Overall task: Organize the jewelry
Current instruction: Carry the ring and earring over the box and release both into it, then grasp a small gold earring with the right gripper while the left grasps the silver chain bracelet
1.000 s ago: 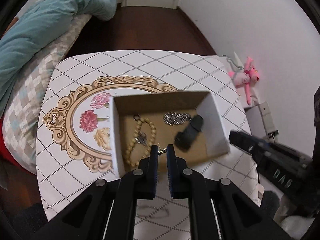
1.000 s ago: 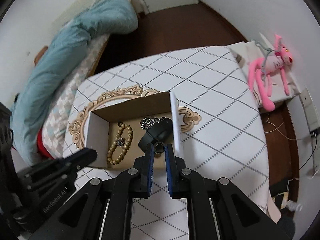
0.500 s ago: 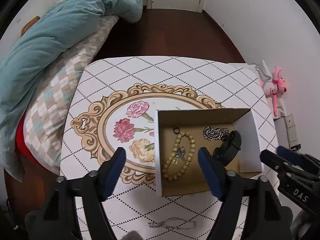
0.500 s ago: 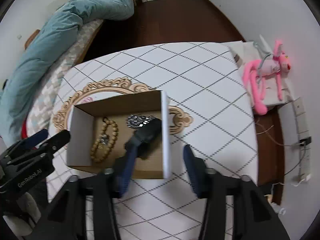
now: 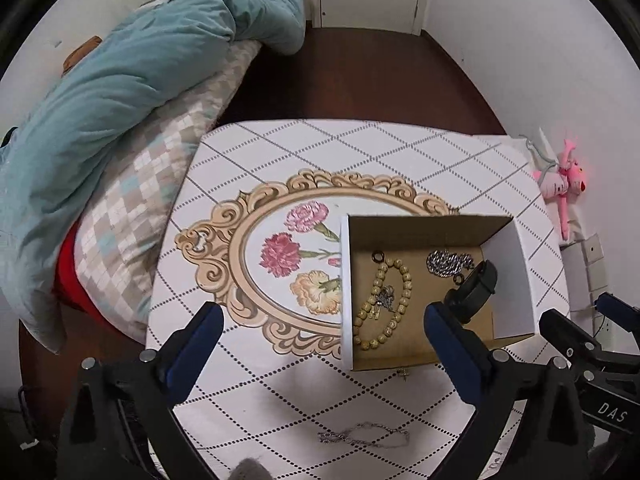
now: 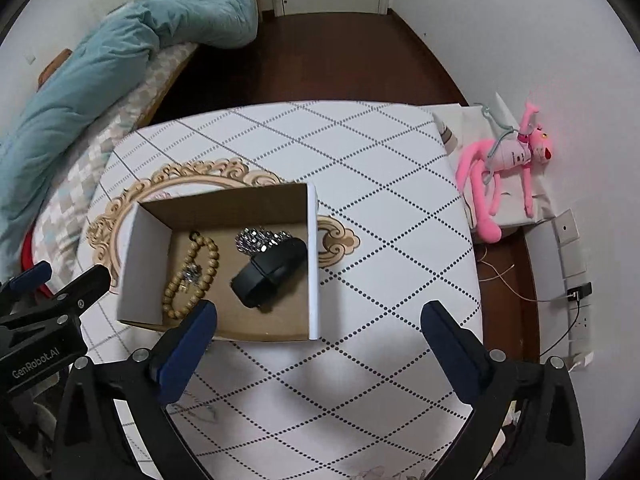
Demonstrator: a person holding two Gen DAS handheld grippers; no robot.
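Note:
An open cardboard box (image 5: 516,272) (image 6: 313,256) stands on the table. In it lie a wooden bead bracelet (image 5: 404,280) (image 6: 211,256), a silver chain (image 5: 446,262) (image 6: 258,238), a black band (image 5: 478,286) (image 6: 270,272) and small rings (image 5: 378,257). A thin silver chain (image 5: 362,436) lies on the tablecloth in front of the box, with a small earring (image 5: 404,372) at the box's front edge. My left gripper (image 5: 322,330) is open and empty, held above the table in front of the box. My right gripper (image 6: 318,322) is open and empty, above the box's right front corner.
The table (image 5: 360,148) (image 6: 380,152) has a white diamond-pattern cloth with a floral oval frame (image 5: 280,248). A bed with a teal duvet (image 5: 120,92) is to the left. A pink plush toy (image 6: 504,168) lies on a stand to the right, near wall sockets.
Both grippers were shut over the box, the left on an earring and the right on a ring; both have opened wide and pulled back and up. The rings now lie in the box.

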